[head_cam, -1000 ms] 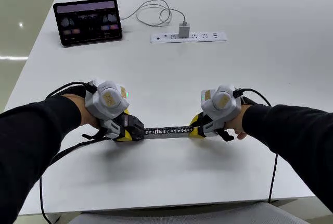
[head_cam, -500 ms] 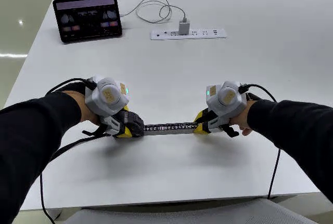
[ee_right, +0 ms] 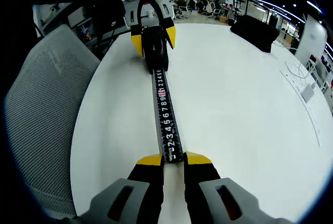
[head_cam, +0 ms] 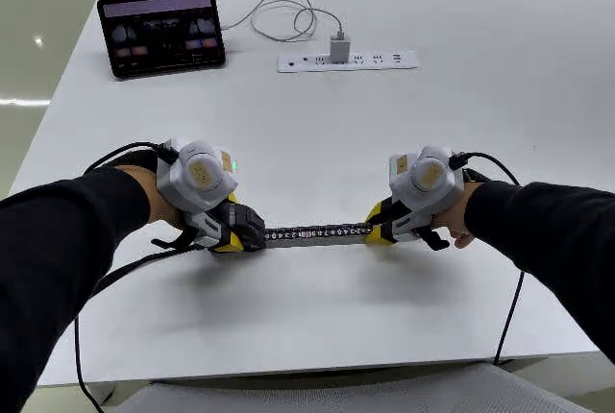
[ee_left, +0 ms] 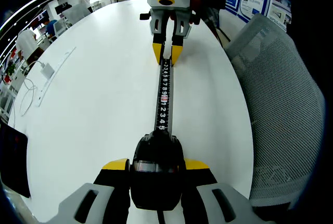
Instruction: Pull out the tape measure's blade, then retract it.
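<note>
Nearest of all, on the person's side of the case, the back of a mesh chair [head_cam: 317,396] is seen below the front edge of the white desk [head_cam: 317,327]. The black case [head_cam: 248,226] of the tape measure rests on the desk not far in from that edge. It is clamped from both sides by the left claw [head_cam: 233,232], whose yellow-tipped jaws are closed against the body.

From the mouth of the case the blade [head_cam: 317,234] is drawn out to the right, lying flat and straight along the desk. Its far tip is pinched in the right claw [head_cam: 378,233], whose jaws are closed to a narrow gap (little wider than the blade itself). In the right gripper view the printed scale runs from that claw straight up to the case.

The pull-out step is judged to be in hand, with only a short run of blade exposed. More length would call for the right claw to be carried further from the case along the blade's own line, while the case is held pinned. For the retraction, the tip would best be guided back to the case rather than let go, so that a snap-back is avoided.

Well beyond the case, a power strip [head_cam: 348,63] with a charger [head_cam: 340,52] and a looped cable [head_cam: 288,21] is seen. Beyond the case and to its left a tablet [head_cam: 161,34] is propped.
</note>
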A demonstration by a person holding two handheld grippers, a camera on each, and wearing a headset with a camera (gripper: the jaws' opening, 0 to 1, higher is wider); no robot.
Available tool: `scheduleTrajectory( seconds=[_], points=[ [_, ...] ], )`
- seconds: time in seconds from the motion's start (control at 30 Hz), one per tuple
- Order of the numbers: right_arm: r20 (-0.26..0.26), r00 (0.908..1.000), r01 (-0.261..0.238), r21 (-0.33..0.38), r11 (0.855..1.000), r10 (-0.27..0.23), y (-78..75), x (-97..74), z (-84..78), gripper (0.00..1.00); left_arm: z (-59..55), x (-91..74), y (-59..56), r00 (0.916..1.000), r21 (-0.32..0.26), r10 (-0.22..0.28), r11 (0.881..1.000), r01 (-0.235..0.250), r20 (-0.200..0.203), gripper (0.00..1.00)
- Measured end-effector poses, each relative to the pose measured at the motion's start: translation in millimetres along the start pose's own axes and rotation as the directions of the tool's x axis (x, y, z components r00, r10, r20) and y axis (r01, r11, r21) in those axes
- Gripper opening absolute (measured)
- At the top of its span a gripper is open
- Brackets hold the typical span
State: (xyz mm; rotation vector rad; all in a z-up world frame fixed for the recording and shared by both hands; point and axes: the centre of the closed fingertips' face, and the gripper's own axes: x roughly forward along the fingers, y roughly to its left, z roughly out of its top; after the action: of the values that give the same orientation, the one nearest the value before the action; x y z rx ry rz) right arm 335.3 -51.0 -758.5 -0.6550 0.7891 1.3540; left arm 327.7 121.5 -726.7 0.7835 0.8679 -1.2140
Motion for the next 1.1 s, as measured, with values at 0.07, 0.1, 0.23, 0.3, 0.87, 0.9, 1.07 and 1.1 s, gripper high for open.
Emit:
scheduleTrajectory(
  seconds=[0.07,0.1,0.23,0.3,0.87,0.9,1.07,1.1],
  points=[
    [0.0,1.0,0.001,0.002,1.0,-0.001,-0.7,-1.0,-1.5,0.09,0.0,0.0,0.2,1.0,-0.001,-0.001,1.0,0.001,0.0,0.34],
    [0.0,1.0,0.001,0.004,1.0,-0.001,-0.8,-1.4,-2.1,0.09,0.0,0.1,0.2,1.0,-0.001,-0.001,1.0,0.001,0.0,0.34],
    [-0.002,1.0,0.003,0.008,1.0,-0.003,-0.9,-4.1,-4.6,0.09,-0.2,0.0,0.5,1.0,-0.001,-0.001,1.0,0.001,-0.001,0.34],
    [-0.003,1.0,0.005,0.01,1.0,-0.005,-1.5,-5.4,-6.4,0.09,-0.2,-0.1,0.5,1.0,-0.002,-0.001,1.0,0.001,0.0,0.34],
    [-0.009,0.9998,0.016,0.031,0.999,-0.016,-3.6,-14.9,-19.5,0.09,-1.1,1.6,1.9,1.0,0.0,-0.001,1.0,0.001,-0.001,0.34],
    [-0.009,0.9998,0.017,0.032,0.999,-0.017,-3.5,-15.5,-20.1,0.09,-1.0,1.5,1.8,1.0,0.0,-0.001,1.0,0.001,-0.001,0.34],
    [-0.011,0.9997,0.022,0.03,0.999,-0.021,-2.6,-17.9,-22.4,0.09,-0.7,1.5,1.5,1.0,-0.001,-0.001,1.0,0.001,-0.001,0.34],
    [-0.011,0.9997,0.021,0.031,0.999,-0.021,-2.5,-18.4,-23.2,0.09,-0.6,1.5,1.5,1.0,-0.001,-0.001,1.0,0.001,-0.001,0.34]
  ],
)
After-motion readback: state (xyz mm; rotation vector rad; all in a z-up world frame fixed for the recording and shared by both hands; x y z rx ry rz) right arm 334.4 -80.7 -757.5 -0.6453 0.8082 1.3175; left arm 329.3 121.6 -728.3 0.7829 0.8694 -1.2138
